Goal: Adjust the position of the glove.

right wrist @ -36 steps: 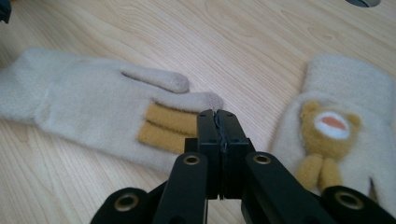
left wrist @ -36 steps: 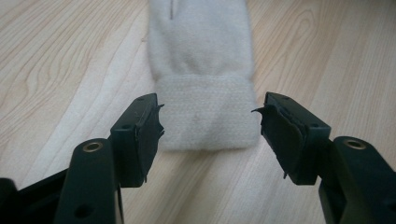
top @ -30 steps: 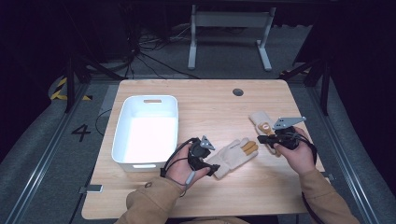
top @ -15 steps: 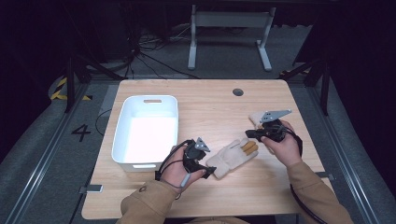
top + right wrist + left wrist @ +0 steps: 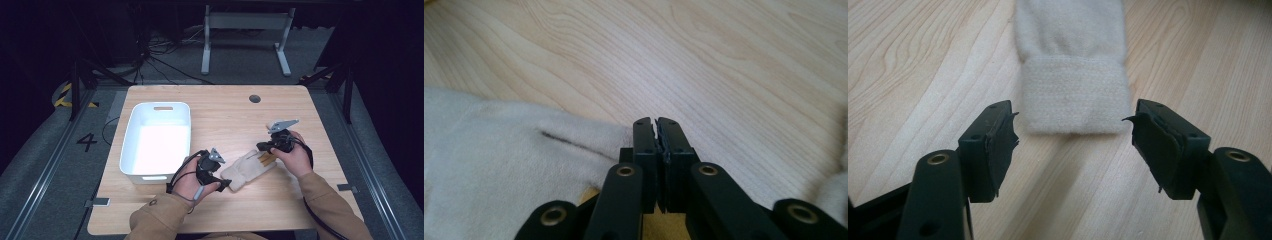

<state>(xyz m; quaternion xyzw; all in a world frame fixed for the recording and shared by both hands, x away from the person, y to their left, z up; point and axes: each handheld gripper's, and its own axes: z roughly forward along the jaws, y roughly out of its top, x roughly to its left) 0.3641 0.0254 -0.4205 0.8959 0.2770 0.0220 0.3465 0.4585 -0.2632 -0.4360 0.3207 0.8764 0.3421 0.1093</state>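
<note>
Mitten (image 5: 248, 169), cream and fleecy, lay flat on the near half of the wooden table (image 5: 225, 110), right of the white tub (image 5: 160, 104), cuff toward the near left and tip toward the far right. Looked soft, light and limp: likely to sag and fold when lifted by 1 end, unlikely to slip or to be harmed by a firm pinch.

Left gripper (image 5: 226, 184) sat low at the cuff end with jaws apart, nothing pressed between them. Seen from the left gripper view, the ribbed cuff (image 5: 1073, 95) lay just ahead of the left gripper (image 5: 1070, 135), about as wide as the gap. Judged the best hold: the cuff, thicker and doubled, taken across 1 edge or bunched between both pads.

Right gripper (image 5: 264, 148) hung over the far end with jaws pressed together; no cloth seen caught in them in the right gripper view (image 5: 657, 125), fleece (image 5: 499, 150) just to the left beneath. Could serve to pin that end down, or to pinch it after opening, so that 2 holds keep the cloth from drooping.
</note>
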